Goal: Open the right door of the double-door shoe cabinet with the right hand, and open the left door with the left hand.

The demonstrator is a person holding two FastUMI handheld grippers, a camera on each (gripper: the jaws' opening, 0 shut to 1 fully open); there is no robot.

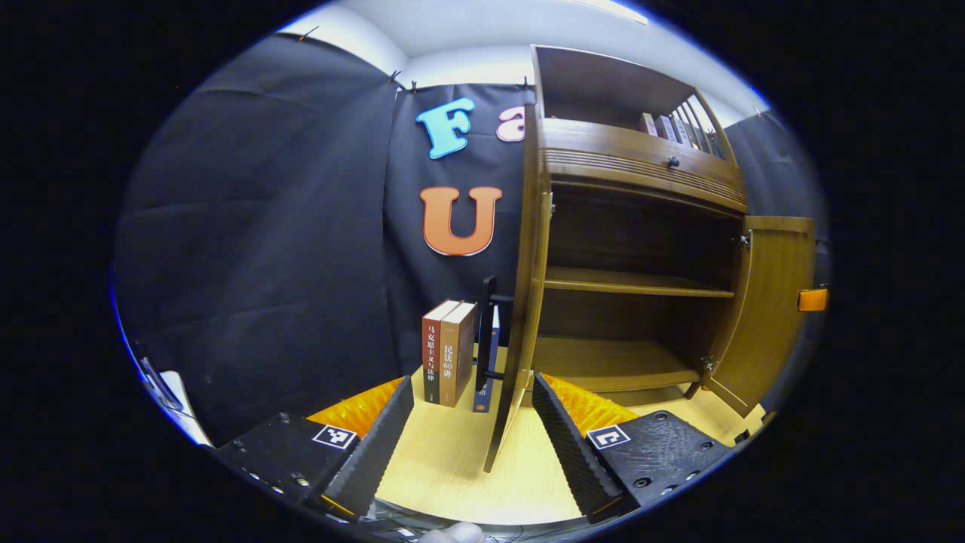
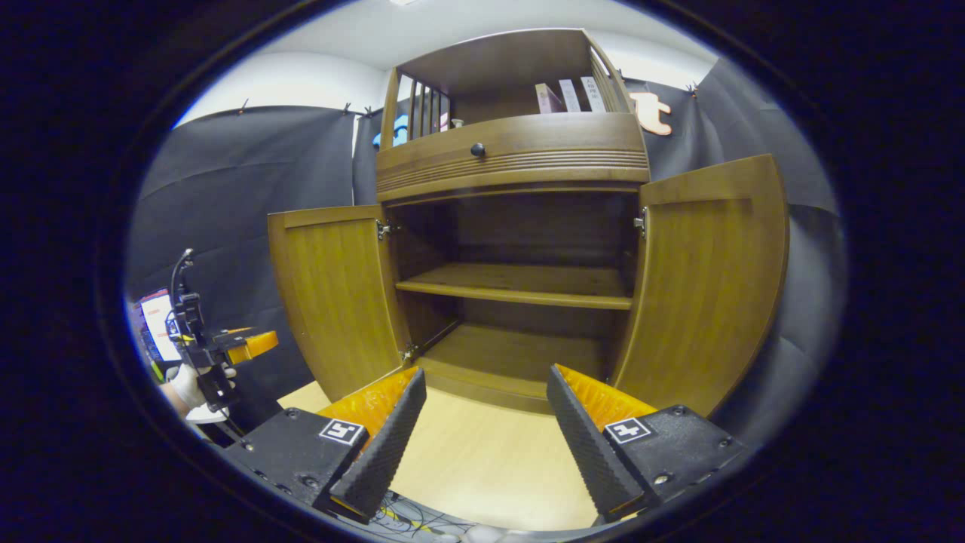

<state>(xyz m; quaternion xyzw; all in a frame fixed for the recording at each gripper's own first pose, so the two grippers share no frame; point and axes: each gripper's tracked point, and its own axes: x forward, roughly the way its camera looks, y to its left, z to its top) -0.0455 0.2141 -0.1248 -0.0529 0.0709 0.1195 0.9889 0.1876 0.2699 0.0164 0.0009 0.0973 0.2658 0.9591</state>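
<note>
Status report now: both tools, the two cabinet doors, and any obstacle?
Left tool open, holding nothing. Right tool open, holding nothing. Left door and right door both swung open. Nothing blocking either door.

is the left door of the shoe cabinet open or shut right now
Open. In the right gripper view the left door is swung out on its hinges, baring the shelf inside the shoe cabinet.

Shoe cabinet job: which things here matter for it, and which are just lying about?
For the job: left door, right door, left gripper, right gripper.
Lying about: standing books, top-shelf books, drawer knob.
</note>
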